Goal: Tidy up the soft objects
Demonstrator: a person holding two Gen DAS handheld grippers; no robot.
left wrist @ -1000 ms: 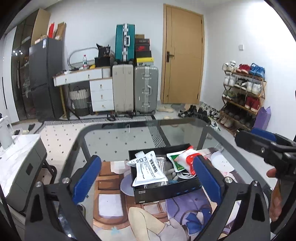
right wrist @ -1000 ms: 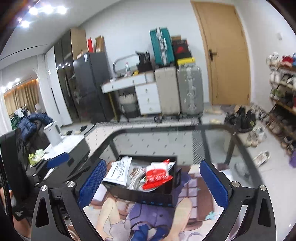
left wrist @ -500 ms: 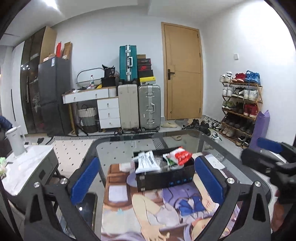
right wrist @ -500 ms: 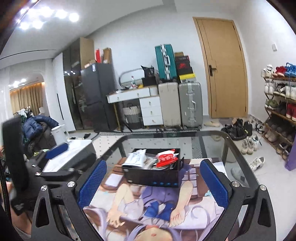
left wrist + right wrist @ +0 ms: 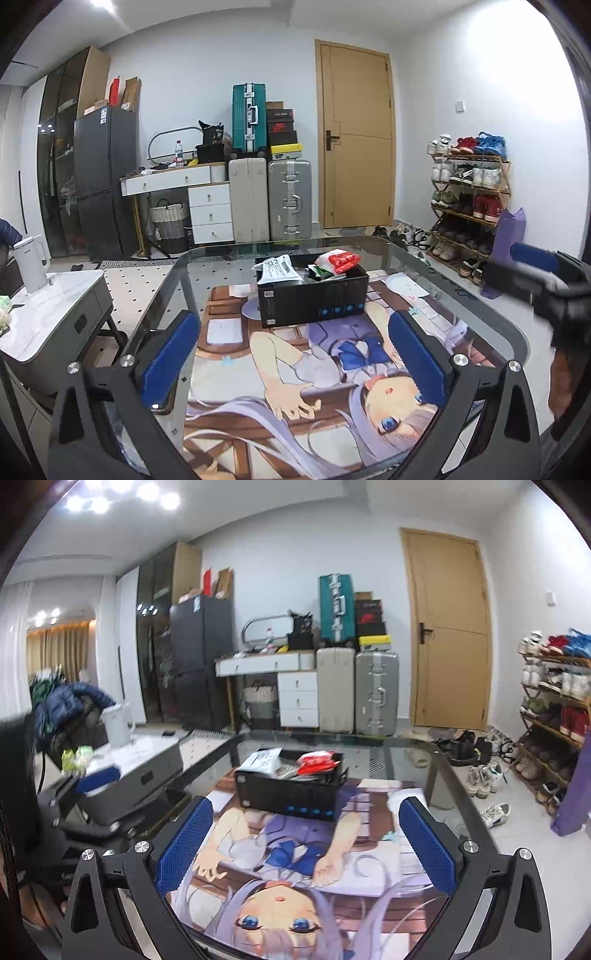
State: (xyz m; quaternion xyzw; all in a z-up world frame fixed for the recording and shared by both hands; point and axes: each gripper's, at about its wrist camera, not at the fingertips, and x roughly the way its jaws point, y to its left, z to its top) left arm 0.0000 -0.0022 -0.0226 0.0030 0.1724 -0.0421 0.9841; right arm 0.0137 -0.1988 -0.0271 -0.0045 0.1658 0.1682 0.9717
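A black box [image 5: 314, 301] [image 5: 290, 788] stands on the printed anime mat [image 5: 295, 369] [image 5: 295, 867] on the glass table. It holds soft packets: a white pouch with dark print [image 5: 277, 267] [image 5: 260, 760] and a red and white pouch [image 5: 338, 260] [image 5: 316, 763] stick out on top. My left gripper [image 5: 291, 354] is open and empty, well back from the box. My right gripper [image 5: 304, 843] is open and empty, also back from the box. The right gripper shows at the right edge of the left wrist view [image 5: 539, 273].
A low grey side table [image 5: 48, 306] with a white kettle [image 5: 31, 264] stands left of the glass table [image 5: 480, 306]. A shoe rack [image 5: 469, 206] lines the right wall. Suitcases [image 5: 269, 199], a white desk and a door are at the back.
Both grippers have pulled back and up from the box, which now looks smaller and farther away. More of the mat shows between the fingers. Both stay open.
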